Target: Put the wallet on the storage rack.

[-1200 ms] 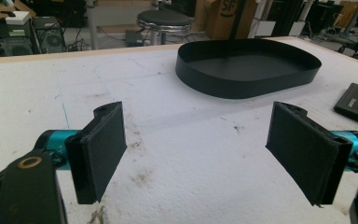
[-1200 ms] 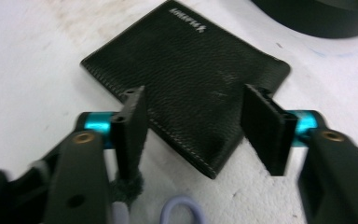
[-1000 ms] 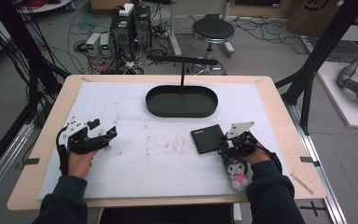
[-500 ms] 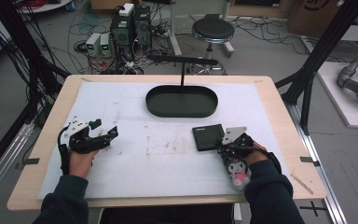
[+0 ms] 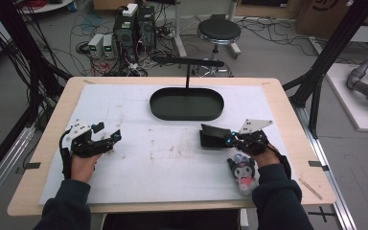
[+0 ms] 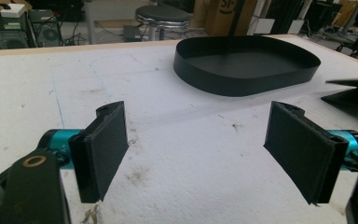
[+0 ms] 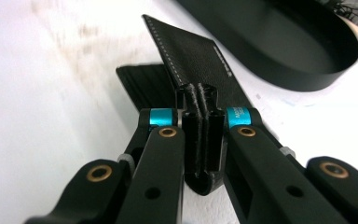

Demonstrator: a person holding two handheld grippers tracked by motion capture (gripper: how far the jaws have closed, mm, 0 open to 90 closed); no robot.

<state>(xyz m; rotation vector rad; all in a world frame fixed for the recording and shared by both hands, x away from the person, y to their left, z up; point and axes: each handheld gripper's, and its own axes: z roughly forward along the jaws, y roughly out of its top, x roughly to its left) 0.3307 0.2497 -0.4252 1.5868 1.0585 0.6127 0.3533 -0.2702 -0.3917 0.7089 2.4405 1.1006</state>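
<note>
Wallet [image 5: 214,136], black leather, sits right of centre on the white surface [image 5: 172,158], one flap lifted. Over on the left, the left claw [image 6: 205,149] hovers with jaws spread wide, nothing between them. Black oval tray [image 5: 187,104] lies at the far middle. Right claw [image 7: 200,121] is clenched on the wallet's raised flap; a plush doll [image 5: 243,172] lies beside that hand.

Over at the far side of the white mat [image 5: 172,158], a black oval tray [image 5: 187,104] sits, with a black T-shaped stand [image 5: 188,63] rising just behind it. Near the front right edge lies a small plush doll [image 5: 243,172]. Beyond the wooden table [image 5: 287,112], a round stool [image 5: 216,31] stands among tangled cables and computer boxes [image 5: 134,24].
</note>
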